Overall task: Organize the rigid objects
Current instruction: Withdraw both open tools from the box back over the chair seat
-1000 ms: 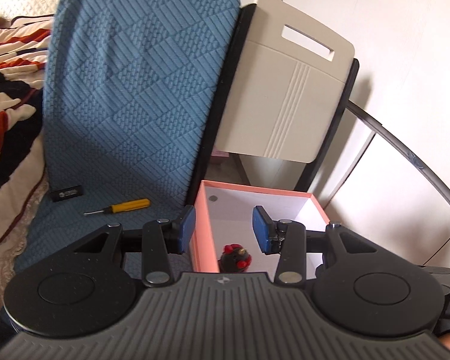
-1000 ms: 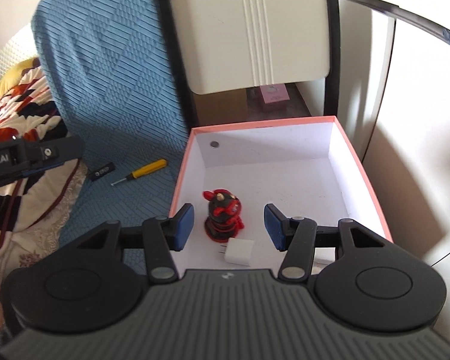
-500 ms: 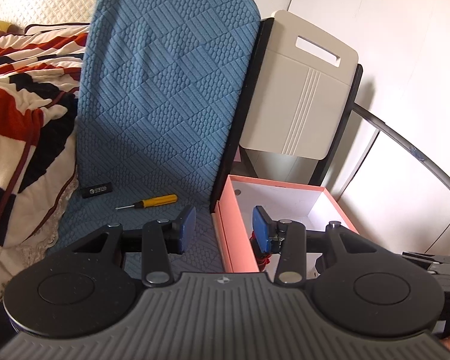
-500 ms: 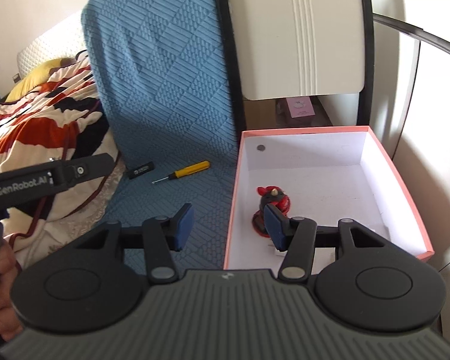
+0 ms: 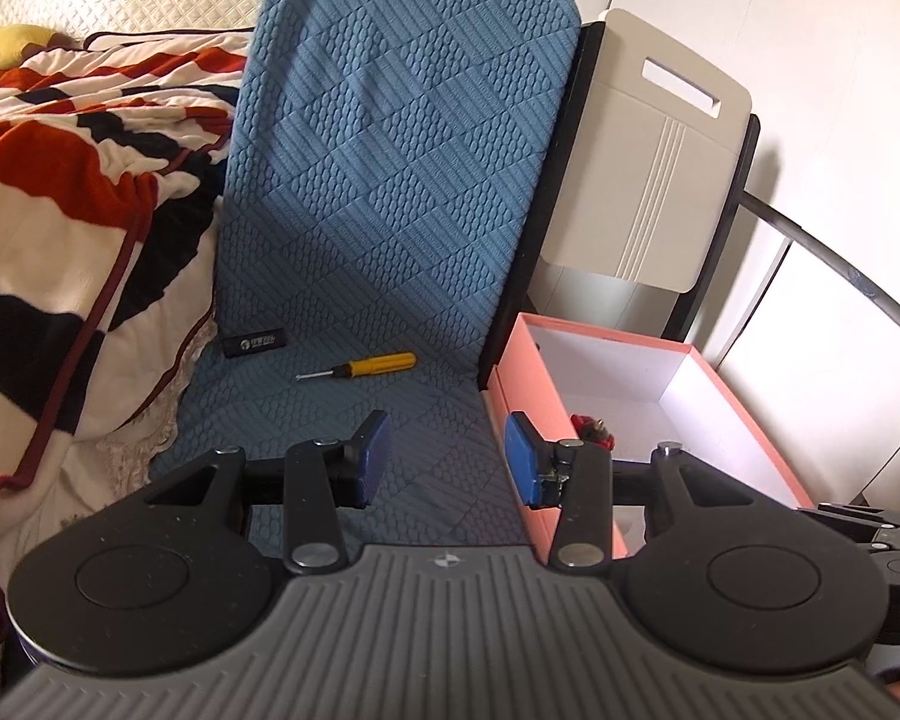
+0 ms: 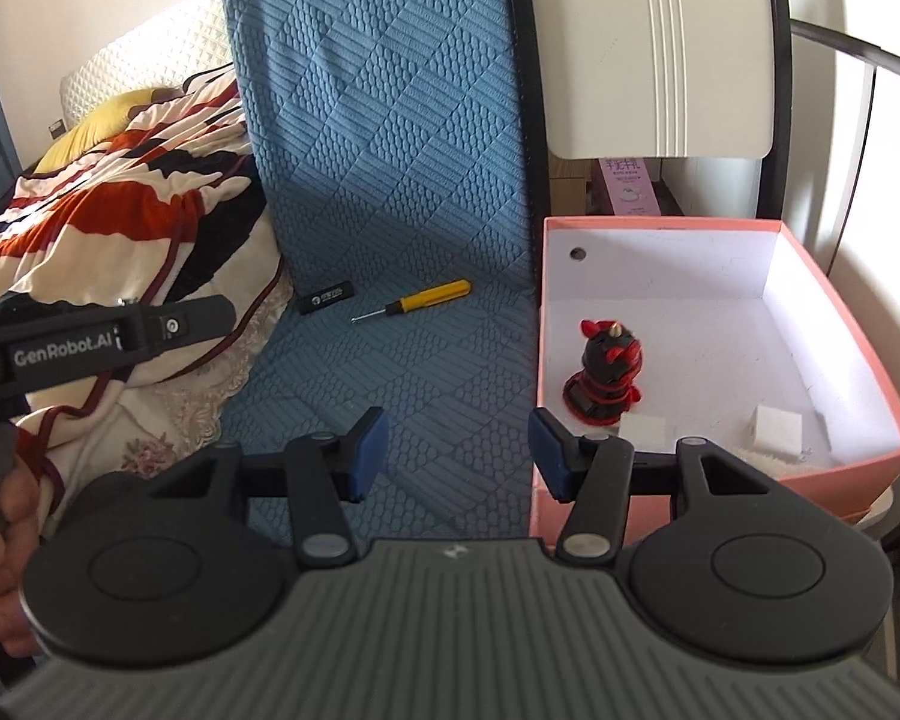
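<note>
Both grippers have swung left since a second ago, away from the pink box [image 6: 841, 324] and toward the blue mat [image 5: 390, 192], where two items wait. The left gripper [image 5: 445, 461] and the right gripper [image 6: 457, 453] each hang above the mat with fingers spread wide and nothing between them. A yellow-handled screwdriver [image 6: 414, 302] lies flat on the mat, its thin metal tip pointing left, and just beside it rests a small black stick [image 6: 325, 297] with white lettering, close to the edge of a striped blanket [image 5: 72, 192]. Inside the box, a red-and-black figurine [image 6: 603, 381] stands upright near the left wall, with two white blocks [image 6: 777, 427] toward the front. The work appears to be between pickups: some pieces boxed, two left out. The next move likely calls for one gripper to reach forward and down, line its fingers across the screwdriver's handle, and close; the slim round handle could roll on the textured fabric
</note>
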Motion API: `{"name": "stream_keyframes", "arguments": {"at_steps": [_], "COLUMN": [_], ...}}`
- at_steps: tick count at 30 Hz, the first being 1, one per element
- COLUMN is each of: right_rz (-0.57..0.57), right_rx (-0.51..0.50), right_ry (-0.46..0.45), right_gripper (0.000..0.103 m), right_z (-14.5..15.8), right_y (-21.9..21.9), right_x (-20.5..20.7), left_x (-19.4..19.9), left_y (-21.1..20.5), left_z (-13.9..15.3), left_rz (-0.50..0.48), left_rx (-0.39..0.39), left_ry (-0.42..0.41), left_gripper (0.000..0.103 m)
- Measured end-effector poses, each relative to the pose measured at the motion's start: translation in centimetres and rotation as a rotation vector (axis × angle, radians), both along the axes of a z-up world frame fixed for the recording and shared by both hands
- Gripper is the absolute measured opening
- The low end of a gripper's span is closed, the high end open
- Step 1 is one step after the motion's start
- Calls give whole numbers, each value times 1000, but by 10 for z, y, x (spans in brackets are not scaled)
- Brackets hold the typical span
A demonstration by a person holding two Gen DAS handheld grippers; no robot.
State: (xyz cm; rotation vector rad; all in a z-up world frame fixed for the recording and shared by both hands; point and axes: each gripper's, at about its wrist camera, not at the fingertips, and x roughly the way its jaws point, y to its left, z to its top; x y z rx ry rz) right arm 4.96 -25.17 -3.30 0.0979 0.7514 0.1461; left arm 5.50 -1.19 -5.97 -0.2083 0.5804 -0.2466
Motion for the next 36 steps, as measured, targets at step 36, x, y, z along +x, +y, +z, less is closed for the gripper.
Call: {"name": "stream_keyframes", "arguments": {"at_steps": [36], "right_rz": [18], "right_rx": [32], "right_ry": [11], "right_gripper": [54], "right_z": [-103], "right_y": [62], "right_x": [78], "left_x": [155], "left_y": [20], "left_z": [-104], "left_rz": [55], "left_rx": [-29], "left_ry": [109], "left_gripper": [48]}}
